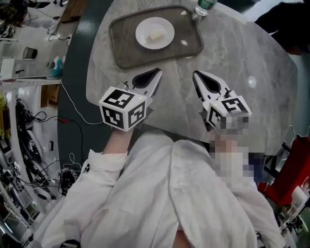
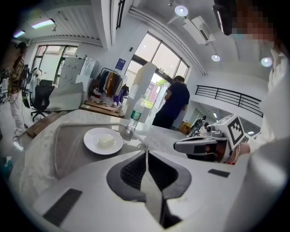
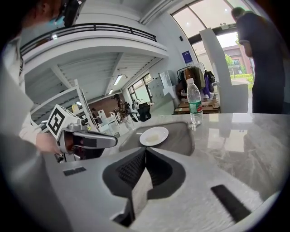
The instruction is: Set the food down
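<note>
Tall windows brighten a white hall; round ceiling lights glow above a railed mezzanine and a marble table.

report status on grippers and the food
Left gripper and right gripper shut, empty. Pale food piece on white plate, on tray. Water bottle at tray's far corner, clear of grippers.

The food is a small pale, blocky piece that lies flat near the middle of a round white plate. The plate sits level inside a shallow rectangular grey-brown tray with rounded corners and a raised rim, slightly nearer the tray's far edge. The tray rests flat on the grey marbled surface, toward its far side.
</note>
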Motion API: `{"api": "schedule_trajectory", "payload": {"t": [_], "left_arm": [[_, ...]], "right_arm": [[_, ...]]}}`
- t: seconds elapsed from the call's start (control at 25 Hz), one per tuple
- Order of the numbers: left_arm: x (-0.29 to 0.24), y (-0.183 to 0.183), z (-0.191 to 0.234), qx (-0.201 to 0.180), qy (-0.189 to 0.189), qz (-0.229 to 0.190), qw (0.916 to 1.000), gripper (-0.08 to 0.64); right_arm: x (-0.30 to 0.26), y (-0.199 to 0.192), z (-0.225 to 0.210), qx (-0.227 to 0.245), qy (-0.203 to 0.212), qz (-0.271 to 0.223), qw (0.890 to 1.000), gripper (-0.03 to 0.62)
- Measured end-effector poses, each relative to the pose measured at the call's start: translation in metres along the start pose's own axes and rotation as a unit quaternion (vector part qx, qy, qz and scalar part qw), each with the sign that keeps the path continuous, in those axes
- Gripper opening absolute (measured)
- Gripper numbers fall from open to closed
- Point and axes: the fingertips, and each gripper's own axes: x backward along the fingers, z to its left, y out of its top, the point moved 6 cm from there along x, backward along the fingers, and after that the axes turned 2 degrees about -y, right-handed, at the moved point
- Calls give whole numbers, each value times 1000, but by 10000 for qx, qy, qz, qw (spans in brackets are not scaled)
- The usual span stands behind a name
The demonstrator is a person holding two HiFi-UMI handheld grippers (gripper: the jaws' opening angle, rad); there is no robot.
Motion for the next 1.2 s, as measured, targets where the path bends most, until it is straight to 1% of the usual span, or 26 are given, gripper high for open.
{"api": "schedule_trajectory", "payload": {"t": [0.24,0.52,0.8,0.96,1.2], "left_arm": [[14,-11,-35,-46,-73,-199,9998,25],[23,-28,-67,-80,-61,-353,9993,23],[28,-37,-99,-80,-135,-374,9992,23],[32,-42,-106,-79,-188,-336,9992,23],[42,-45,-110,46,-313,-314,9990,23]], "right_arm": [[31,-13,11,49,134,-106,9998,3],[63,-23,16,190,318,-134,9992,3],[81,-33,20,189,484,-117,9986,3],[84,-38,25,174,526,-133,9984,3],[82,-38,40,129,558,-177,9982,3]]}}
